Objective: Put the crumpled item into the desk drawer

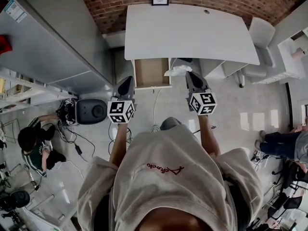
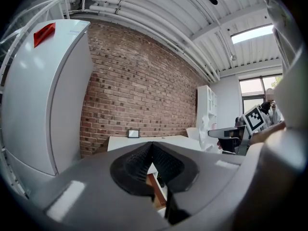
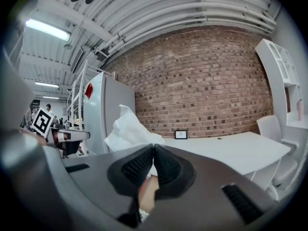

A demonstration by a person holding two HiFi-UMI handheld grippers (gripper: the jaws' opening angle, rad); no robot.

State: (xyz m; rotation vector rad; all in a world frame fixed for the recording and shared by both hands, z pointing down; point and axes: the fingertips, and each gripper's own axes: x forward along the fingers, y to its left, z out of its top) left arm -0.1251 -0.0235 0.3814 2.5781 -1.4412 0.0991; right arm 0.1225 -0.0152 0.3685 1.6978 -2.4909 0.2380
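Note:
In the head view a white desk (image 1: 187, 30) stands against a brick wall, and its wooden drawer (image 1: 150, 72) is pulled open below the front edge. My right gripper (image 1: 188, 74) is shut on the crumpled white paper (image 1: 177, 70), which hangs just right of the drawer. In the right gripper view the paper (image 3: 129, 131) sticks out up and left from the closed tips of the right gripper (image 3: 153, 148). My left gripper (image 1: 130, 79) is shut and empty, at the drawer's left front corner. The left gripper view shows the left gripper (image 2: 151, 146) with its pads together and the paper (image 2: 204, 129) off to the right.
A tall grey cabinet (image 1: 48, 42) stands left of the desk, with a black round device (image 1: 91, 110) on the floor by it. A person (image 1: 33, 146) sits on the floor at left. A white chair (image 1: 262, 32) is right of the desk. A small picture frame (image 1: 160, 0) stands at the desk's back.

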